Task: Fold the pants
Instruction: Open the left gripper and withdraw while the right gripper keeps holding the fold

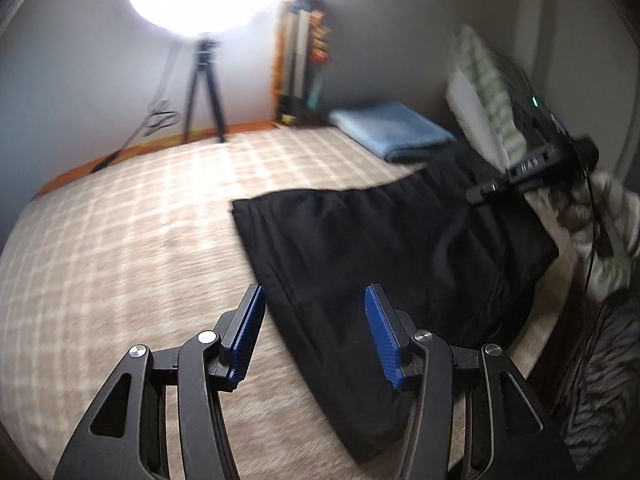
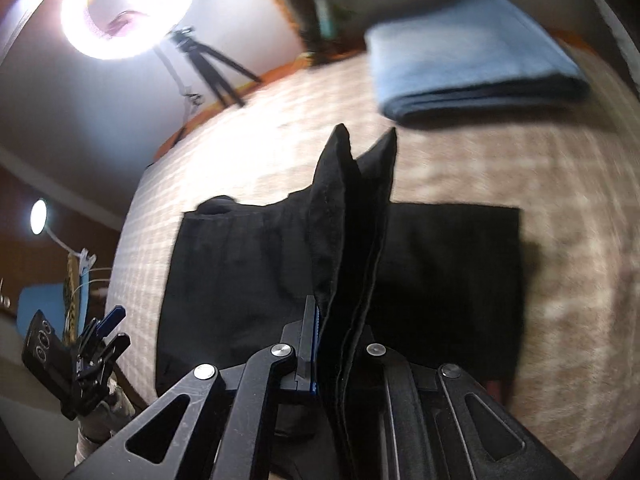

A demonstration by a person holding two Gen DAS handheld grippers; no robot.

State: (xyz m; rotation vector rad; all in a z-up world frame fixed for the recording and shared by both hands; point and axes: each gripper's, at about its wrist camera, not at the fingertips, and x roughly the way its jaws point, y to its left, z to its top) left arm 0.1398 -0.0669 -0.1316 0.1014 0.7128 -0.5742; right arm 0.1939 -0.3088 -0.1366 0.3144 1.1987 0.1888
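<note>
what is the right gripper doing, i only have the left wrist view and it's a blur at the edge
Observer: The right gripper is shut on a fold of the black pants, with cloth standing up between its pads.
Operator: is anything in the left one
Observer: No. From the right wrist view the left gripper hangs off the bed's side, open, with nothing in it.
Operator: how many layers is it pinching
Observer: At least two; two hem corners stick up past the fingers. The folded blue towel lies apart, beyond them.
</note>
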